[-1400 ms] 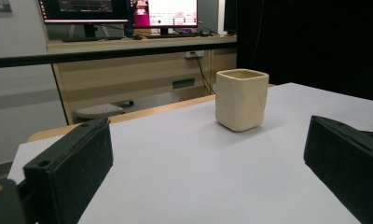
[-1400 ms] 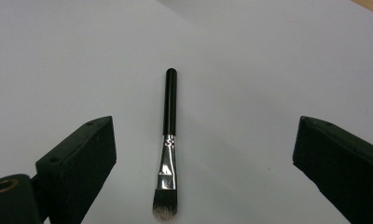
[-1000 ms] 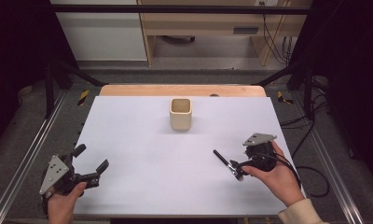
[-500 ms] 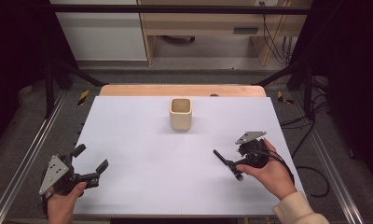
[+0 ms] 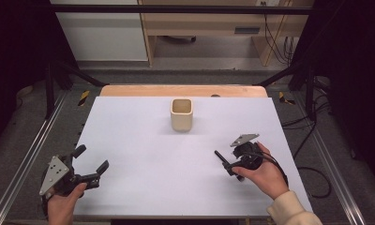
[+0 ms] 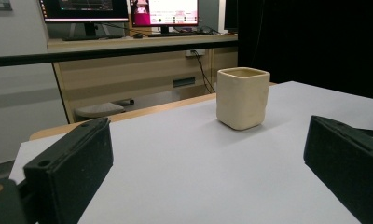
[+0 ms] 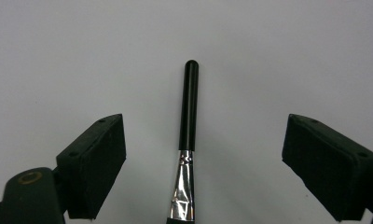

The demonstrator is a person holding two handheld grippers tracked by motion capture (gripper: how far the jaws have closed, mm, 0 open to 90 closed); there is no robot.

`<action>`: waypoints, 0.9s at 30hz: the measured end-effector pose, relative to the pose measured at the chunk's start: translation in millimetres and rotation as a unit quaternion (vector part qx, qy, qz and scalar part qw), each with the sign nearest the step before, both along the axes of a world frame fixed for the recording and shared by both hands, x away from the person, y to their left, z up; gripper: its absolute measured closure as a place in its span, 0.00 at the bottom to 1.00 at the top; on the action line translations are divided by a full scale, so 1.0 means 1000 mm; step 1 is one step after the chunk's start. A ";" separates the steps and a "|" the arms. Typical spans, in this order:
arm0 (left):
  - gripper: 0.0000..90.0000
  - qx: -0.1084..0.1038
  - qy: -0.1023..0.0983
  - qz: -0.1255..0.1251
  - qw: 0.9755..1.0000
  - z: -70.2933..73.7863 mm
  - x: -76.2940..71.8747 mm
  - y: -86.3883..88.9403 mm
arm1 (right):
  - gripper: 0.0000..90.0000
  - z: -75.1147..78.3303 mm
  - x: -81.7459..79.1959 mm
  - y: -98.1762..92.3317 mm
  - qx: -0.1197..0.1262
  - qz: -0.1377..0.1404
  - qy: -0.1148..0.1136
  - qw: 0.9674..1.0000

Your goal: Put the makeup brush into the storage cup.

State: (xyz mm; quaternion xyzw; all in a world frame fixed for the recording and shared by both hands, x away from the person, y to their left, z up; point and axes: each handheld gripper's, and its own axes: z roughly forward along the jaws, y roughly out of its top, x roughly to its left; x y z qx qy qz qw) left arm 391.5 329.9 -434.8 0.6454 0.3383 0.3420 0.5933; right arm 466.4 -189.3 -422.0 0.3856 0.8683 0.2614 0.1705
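The right gripper (image 5: 228,162) hangs low over a brush (image 7: 188,140) — black handle, silver ferrule — that lies flat on the white surface (image 5: 143,140) toward its right edge, well nearer the front than the back. In the right gripper view the handle runs up the middle between the two jaws, which stand wide apart and touch nothing. So the step in hand looks like the reach for the brush, with the grasp not yet made.

The left gripper (image 5: 89,166) rests near the front left corner, its jaws also apart and holding nothing. A cream cup (image 5: 181,114) stands upright near the middle of the back edge, well apart from both grippers.

The next move, as I judge it, calls for lowering the right jaws to straddle the handle — then closing squarely across it. The handle is thin and round, so an off-centre pinch could roll it away.
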 end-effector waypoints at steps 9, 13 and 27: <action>0.01 0.002 0.001 0.000 1.000 0.000 0.000 0.000 | 0.33 -0.015 0.000 0.005 0.004 0.002 0.013 1.000; 0.01 0.002 0.001 0.001 1.000 0.000 0.000 0.000 | 0.41 -0.022 0.001 0.007 0.000 -0.005 0.029 1.000; 0.01 0.004 0.003 -0.001 1.000 -0.001 0.000 -0.001 | 0.62 -0.035 0.001 0.003 0.013 -0.013 0.035 0.999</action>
